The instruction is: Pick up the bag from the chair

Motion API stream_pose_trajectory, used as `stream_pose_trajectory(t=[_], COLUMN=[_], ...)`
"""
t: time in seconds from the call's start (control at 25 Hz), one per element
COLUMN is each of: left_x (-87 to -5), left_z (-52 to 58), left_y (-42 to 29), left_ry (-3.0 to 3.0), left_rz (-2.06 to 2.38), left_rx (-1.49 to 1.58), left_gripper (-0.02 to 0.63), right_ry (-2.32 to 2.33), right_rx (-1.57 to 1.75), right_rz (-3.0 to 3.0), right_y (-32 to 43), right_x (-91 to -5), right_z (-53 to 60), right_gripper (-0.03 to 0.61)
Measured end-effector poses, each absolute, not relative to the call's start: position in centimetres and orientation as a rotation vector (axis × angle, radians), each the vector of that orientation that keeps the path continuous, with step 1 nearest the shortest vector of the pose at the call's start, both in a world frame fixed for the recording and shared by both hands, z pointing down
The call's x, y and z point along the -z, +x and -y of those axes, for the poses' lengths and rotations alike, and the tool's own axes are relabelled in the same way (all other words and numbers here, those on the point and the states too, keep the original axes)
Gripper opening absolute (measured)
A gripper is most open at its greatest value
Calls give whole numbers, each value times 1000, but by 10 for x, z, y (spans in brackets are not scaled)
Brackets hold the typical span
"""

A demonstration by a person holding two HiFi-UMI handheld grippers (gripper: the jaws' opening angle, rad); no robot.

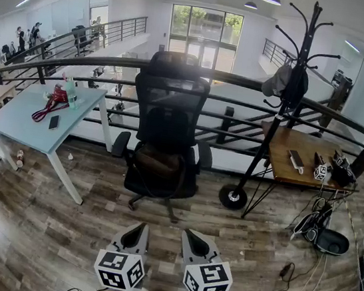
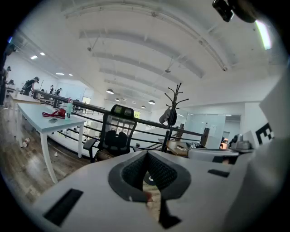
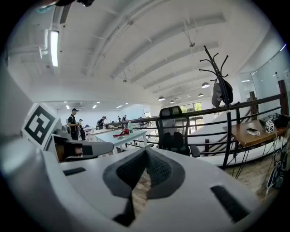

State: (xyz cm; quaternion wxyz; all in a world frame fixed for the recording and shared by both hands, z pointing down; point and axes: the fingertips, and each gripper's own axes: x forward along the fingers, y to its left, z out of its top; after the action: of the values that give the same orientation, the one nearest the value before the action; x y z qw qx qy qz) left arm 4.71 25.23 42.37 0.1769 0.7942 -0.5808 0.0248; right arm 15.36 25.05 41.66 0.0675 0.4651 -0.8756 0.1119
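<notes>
The bag (image 1: 158, 161) is seen on the chair (image 1: 172, 100) seat, dead ahead and well apart from left gripper (image 1: 136, 232) and right gripper (image 1: 194, 238), both pressed together on nothing; left judged marginally nearer.

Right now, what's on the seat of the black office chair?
A brown bag lies on the chair seat, by the backrest. Its contents and the seat beneath it are covered.

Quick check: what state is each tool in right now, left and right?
Left tool: closed, holding nothing.
Right tool: closed, holding nothing.
</notes>
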Motion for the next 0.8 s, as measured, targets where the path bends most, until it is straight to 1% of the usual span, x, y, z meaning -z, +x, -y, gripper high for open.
stream_pose_trajectory(t=[0.32,0.6,0.8], left_x=[-426,-435,-446], left_z=[-245,-243,-225], left_y=[46,51,46], left_ry=[2243,2273,2242], left_rz=[1660,1593,1568], left_rx=[-52,-61,-82], left_gripper=[2,2,2], right_ry=[1401,1264,1216], right_rx=[-325,-513,-471], right_rz=[2640,2697,2671], right_y=[153,134,123], right_x=[-421,-432,-437], right_z=[-241,-233,-217], right_gripper=[0,0,0])
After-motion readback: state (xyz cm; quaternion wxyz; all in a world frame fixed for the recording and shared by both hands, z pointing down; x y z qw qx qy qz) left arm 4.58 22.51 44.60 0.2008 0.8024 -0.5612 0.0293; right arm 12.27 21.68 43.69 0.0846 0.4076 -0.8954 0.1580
